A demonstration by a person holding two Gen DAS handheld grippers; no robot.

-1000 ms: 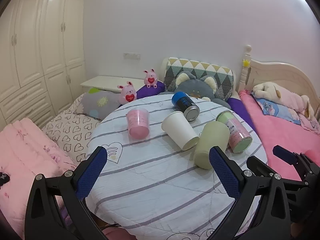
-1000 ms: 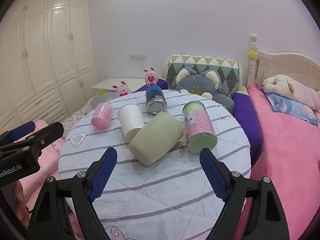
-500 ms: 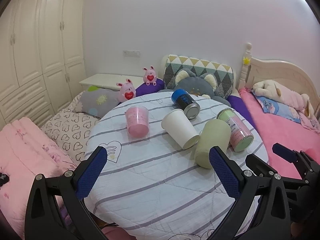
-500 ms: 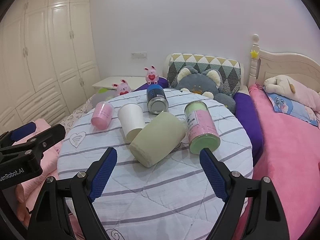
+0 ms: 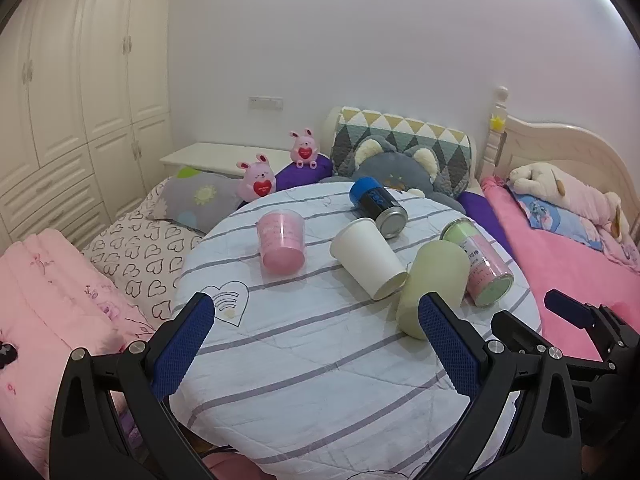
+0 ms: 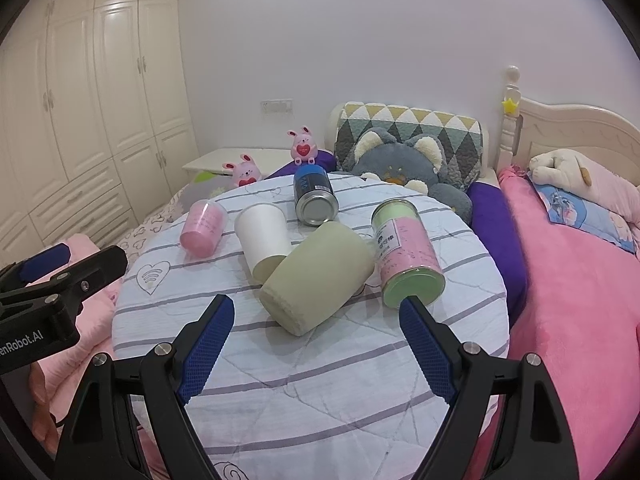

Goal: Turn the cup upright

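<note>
Cup (image 6: 316, 278), olive green, lies on its side on the striped round table (image 6: 320, 380), touching the white cup (image 6: 262, 236); we hold left gripper (image 5: 320, 350) and right gripper (image 6: 316, 348) spread wide, empty, nearer than it.

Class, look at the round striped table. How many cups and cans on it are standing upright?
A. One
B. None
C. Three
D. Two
B: all five lie on their sides: the pink cup, the white paper cup, the olive cup, the blue can and the pink-and-green can.
</note>
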